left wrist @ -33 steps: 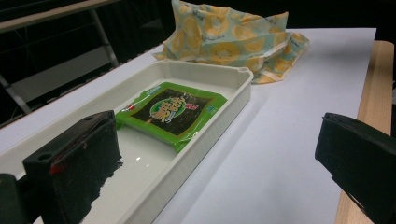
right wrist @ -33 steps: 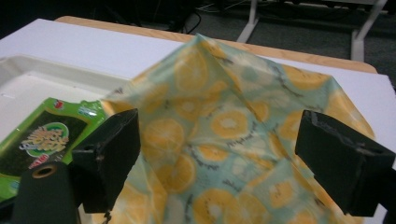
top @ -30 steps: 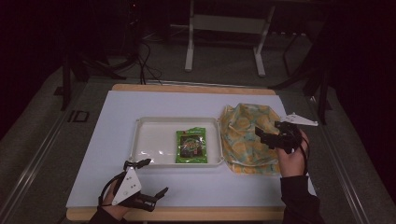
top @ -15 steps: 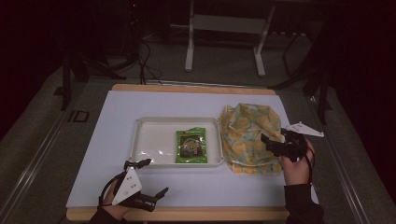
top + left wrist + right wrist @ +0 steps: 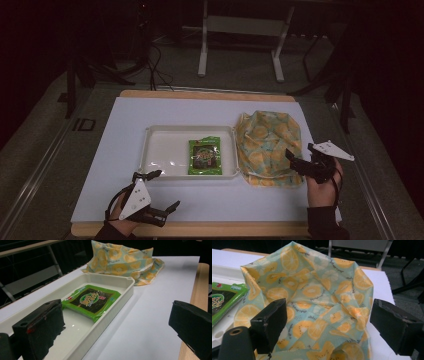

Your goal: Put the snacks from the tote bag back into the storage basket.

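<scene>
white tray [image 5: 165,150] touches fruit-print bag [image 5: 267,142]; near table edge [image 5: 225,229] bare.

One tray [image 5: 155,150], one packet [image 5: 205,157], one bag [image 5: 267,145]

Black two-jaw tongs [image 5: 153,191] in each hand — grey three-cornered top plates, thin black cables, dark sleeves

The green packet's [image 5: 223,302] left part (label unreadable) is cut off at the edge.
</scene>
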Action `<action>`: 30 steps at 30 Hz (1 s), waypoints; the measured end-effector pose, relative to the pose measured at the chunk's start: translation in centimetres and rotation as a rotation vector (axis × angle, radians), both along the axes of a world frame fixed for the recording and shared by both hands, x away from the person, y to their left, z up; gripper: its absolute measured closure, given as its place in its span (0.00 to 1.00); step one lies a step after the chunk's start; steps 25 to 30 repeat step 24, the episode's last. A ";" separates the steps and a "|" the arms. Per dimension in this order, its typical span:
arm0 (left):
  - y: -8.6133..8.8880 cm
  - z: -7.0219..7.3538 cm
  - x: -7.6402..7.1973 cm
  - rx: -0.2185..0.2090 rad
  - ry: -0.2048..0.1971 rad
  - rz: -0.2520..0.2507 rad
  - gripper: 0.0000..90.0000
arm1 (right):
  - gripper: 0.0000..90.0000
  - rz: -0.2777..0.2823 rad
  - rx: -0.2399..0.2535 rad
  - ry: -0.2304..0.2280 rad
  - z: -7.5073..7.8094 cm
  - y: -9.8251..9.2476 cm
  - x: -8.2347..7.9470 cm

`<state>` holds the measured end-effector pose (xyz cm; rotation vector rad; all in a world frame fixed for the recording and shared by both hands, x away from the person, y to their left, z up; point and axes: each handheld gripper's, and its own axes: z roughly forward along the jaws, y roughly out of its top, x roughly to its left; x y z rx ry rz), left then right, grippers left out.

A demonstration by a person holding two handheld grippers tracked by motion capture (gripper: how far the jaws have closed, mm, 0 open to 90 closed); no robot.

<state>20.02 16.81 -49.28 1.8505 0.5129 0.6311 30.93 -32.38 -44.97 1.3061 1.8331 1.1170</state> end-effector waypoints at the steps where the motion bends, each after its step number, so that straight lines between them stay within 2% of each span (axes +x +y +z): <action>1: 0.0 0.0 0.0 0.000 -0.001 -0.001 0.00 | 0.16 -0.001 -0.003 -0.007 -0.1 0.0 -0.1; 3: 0.0 0.1 0.0 -0.001 -0.003 0.000 0.00 | 0.16 -0.006 -0.001 -0.022 -0.3 -0.1 -0.4; 10: 0.1 0.1 0.0 -0.005 -0.002 0.001 0.00 | 0.16 -0.002 0.001 -0.014 -0.9 0.1 -0.4; 30: -0.1 0.1 0.0 -0.001 0.004 -0.009 0.00 | 0.16 -0.016 0.004 -0.020 -1.1 -0.1 -0.2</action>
